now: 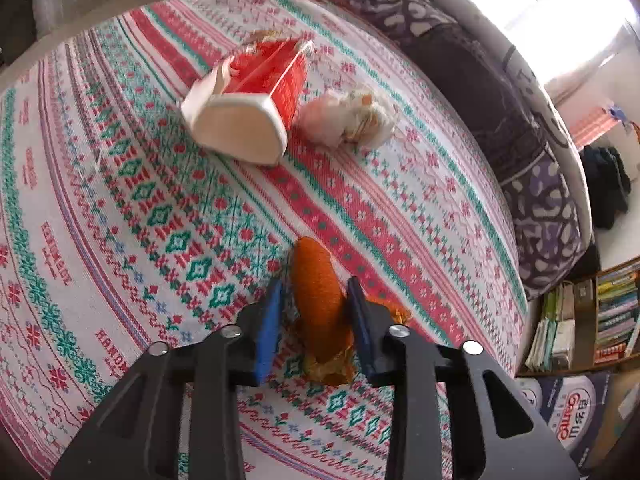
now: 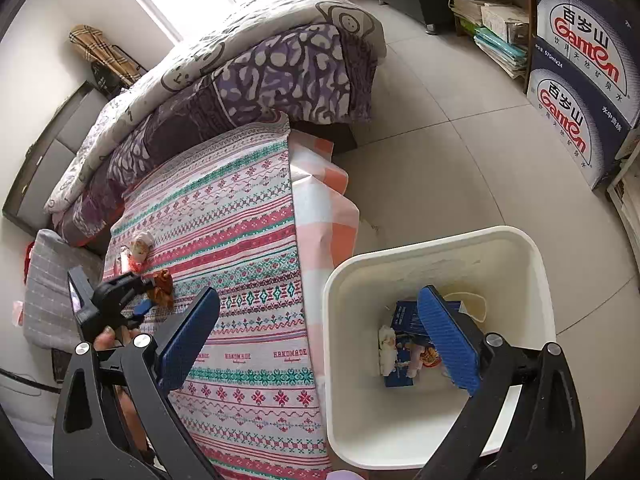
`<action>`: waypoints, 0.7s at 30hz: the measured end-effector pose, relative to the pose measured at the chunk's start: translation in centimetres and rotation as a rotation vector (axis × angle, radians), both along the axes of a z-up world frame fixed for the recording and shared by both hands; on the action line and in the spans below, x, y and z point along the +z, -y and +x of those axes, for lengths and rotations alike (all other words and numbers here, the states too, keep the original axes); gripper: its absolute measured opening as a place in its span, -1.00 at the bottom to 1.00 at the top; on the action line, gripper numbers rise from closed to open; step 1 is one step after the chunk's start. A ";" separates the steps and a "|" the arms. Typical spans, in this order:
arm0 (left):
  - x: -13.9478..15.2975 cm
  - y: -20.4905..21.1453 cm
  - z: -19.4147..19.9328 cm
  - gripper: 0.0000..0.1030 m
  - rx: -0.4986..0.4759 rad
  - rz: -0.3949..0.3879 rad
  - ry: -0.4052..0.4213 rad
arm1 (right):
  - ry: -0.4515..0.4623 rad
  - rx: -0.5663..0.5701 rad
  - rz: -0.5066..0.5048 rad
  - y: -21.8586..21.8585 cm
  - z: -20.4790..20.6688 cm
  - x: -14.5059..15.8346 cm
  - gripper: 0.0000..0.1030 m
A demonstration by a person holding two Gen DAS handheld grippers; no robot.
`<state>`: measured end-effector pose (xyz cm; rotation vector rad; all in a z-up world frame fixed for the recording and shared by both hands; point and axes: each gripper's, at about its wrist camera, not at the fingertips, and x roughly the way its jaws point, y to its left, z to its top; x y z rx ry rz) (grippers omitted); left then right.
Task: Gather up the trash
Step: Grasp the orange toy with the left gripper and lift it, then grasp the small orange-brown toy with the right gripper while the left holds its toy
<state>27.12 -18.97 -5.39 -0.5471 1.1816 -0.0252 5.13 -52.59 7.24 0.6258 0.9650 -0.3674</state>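
An orange crinkled wrapper [image 1: 320,300] lies on the patterned tablecloth [image 1: 120,200]. My left gripper [image 1: 315,284] is shut on it, one blue pad pressing each side. Farther back on the cloth lie a red-and-white carton [image 1: 244,108] on its side and a crumpled paper wad [image 1: 352,118]. In the right wrist view the left gripper [image 2: 148,284] shows small at the table's far side, holding the wrapper [image 2: 162,284]. My right gripper [image 2: 319,292] hangs open and holds nothing, one finger over the white bin [image 2: 440,248], which holds blue boxes and scraps [image 2: 400,344].
A bed with a purple patterned duvet [image 2: 280,68] runs along the table's far edge. The bin stands on the tiled floor [image 2: 440,152] at the table's right edge. Stacked water cartons [image 2: 580,80] and a bookshelf [image 2: 488,8] line the far right.
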 end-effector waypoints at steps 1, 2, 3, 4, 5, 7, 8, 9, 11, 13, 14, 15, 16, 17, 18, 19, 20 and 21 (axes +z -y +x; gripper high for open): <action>0.2 0.0 -0.2 -0.50 -0.018 0.002 0.004 | 0.000 0.003 0.001 -0.2 0.1 0.0 0.85; 0.3 0.0 -0.4 -0.52 -0.029 -0.001 0.006 | 0.001 0.006 0.003 -0.3 0.2 0.0 0.85; 0.7 -0.2 -0.8 -0.55 -0.040 -0.010 0.009 | 0.002 0.011 0.006 -0.6 0.3 0.0 0.85; 1.1 -0.5 -1.2 -0.56 -0.050 -0.020 0.017 | 0.002 0.015 0.008 -0.8 0.4 -0.1 0.85; 1.6 -0.7 -1.7 -0.57 -0.059 -0.021 0.025 | 0.003 0.024 0.011 -1.2 0.6 -0.1 0.85; 2.6 -1.2 -3.0 -0.57 -0.088 -0.010 0.038 | 0.001 0.049 0.013 -2.1 1.0 -0.2 0.85; 2.9 -1.5 -3.6 -0.57 -0.103 -0.007 0.040 | 0.000 0.057 0.014 -2.5 1.1 -0.2 0.85; 3.6 -1.8 -4.5 -0.57 -0.122 -0.007 0.043 | 0.001 0.065 0.015 -3.0 1.3 -0.3 0.85; 4.8 -2.6 -5.7 -0.57 -0.145 -0.004 0.059 | 0.004 0.078 0.019 -4.1 1.8 -0.5 0.85; 7.0 -3.6 -7.1 -0.57 -0.173 0.019 0.102 | 0.006 0.088 0.016 -5.1 2.2 -0.8 0.85; 8.0 -4.1 -7.8 -0.57 -0.186 0.030 0.131 | 0.005 0.104 0.011 -5.9 2.7 -1.1 0.85; 9.6 -4.9 -8.7 -0.57 -0.195 0.048 0.172 | 0.004 0.119 0.007 -6.6 3.0 -1.3 0.85; 10.7 -5.7 -9.4 -0.57 -0.200 0.057 0.200 | 0.004 0.141 -0.006 -7.7 3.5 -1.6 0.85; 11.7 -6.4 -10.1 -0.57 -0.204 0.061 0.226 | 0.005 0.156 -0.016 -8.5 4.0 -1.8 0.85; 13.0 -7.5 -10.9 -0.57 -0.203 0.060 0.258 | 0.006 0.175 -0.026 -9.5 4.6 -2.1 0.85; 14.0 -8.2 -11.3 -0.57 -0.199 0.062 0.284 | 0.005 0.188 -0.033 -10.3 5.0 -2.3 0.85; 15.0 -8.8 -11.7 -0.57 -0.194 0.067 0.313 | 0.001 0.209 -0.041 -11.6 5.9 -2.8 0.85; 16.1 -9.5 -12.1 -0.57 -0.191 0.079 0.351 | -0.004 0.222 -0.043 -12.6 6.5 -3.2 0.85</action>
